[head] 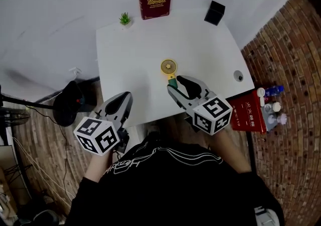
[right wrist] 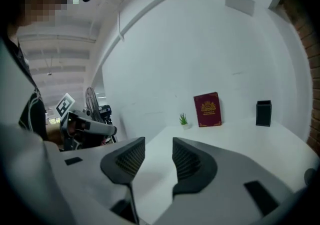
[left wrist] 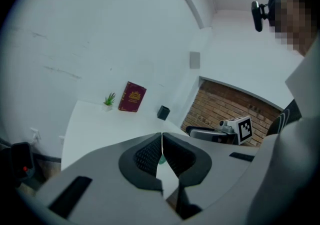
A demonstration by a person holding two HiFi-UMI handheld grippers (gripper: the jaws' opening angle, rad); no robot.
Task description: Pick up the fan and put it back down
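Fan (head: 169, 67) lying flat near the middle of the white table (head: 130, 54), showing its round yellow head face-up and pointing its green handle end toward the person. Holding 2 grippers over the near side of the table. Holding the right gripper (head: 176, 84) with its tips lying over the handle end in the head view, jaws standing apart, clamping nothing and framing only bare tabletop in the right gripper view. Holding the left gripper (head: 126, 98) over the near left corner, apart from the fan, jaws meeting at the tips and pinching nothing. Standing along the far edge, 3 things: a small potted plant (head: 125, 18), a dark red book (head: 154, 0) upright by the wall, and a black box (head: 214, 12). Resting on the brick floor (head: 291, 59) at the right, a red box (head: 248, 112) with several bottles (head: 273, 105) just beside it.
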